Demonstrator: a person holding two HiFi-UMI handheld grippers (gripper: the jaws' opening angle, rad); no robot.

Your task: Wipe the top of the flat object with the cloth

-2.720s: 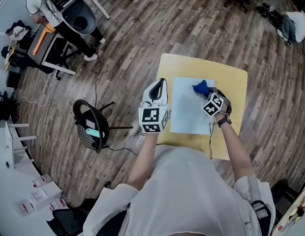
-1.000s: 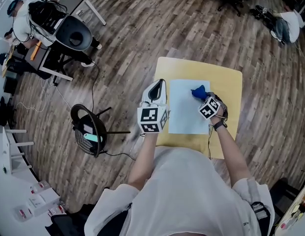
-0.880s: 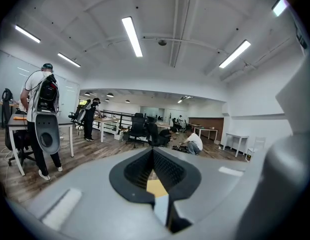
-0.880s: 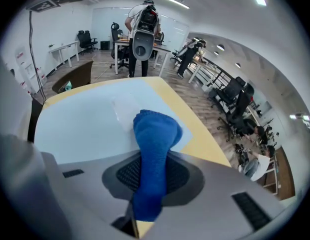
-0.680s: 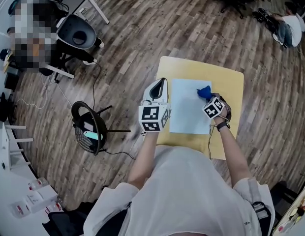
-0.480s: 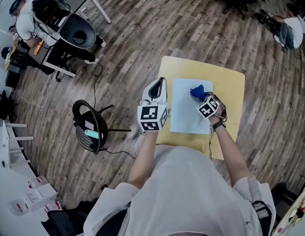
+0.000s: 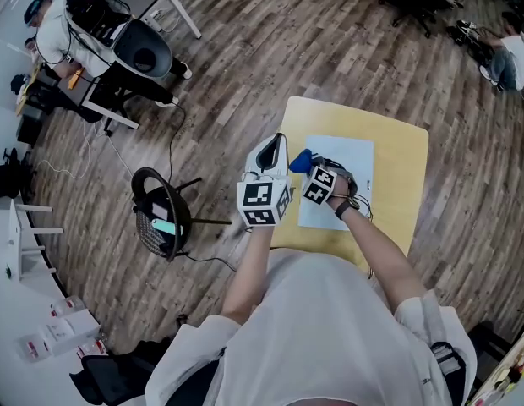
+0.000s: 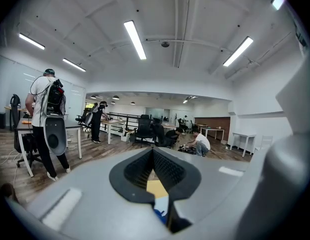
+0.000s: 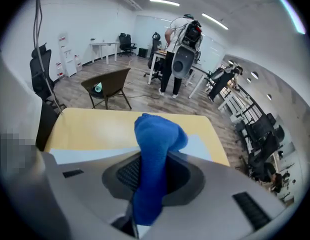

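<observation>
We had the right gripper (image 7: 308,167) fingers clenched on the blue cloth (image 7: 301,159), at the left edge of the pale sheet (image 7: 351,163) on the yellow desk (image 7: 401,167). Left gripper (image 7: 275,146) fingers closed, empty, at the desk's left edge.

Square yellow counter (image 7: 400,155) on a wood-plank floor (image 7: 270,49). Well off the counter's left edge: a black chair (image 7: 156,214) with a teal roll (image 7: 163,227) on its seat, and a dark cable (image 7: 169,134) trailing across the floor beside it. Beyond the far-left corner, a person with a backpack (image 7: 63,32) beside a grey office chair (image 7: 144,49); another person (image 7: 509,57) low on the floor, far right.
</observation>
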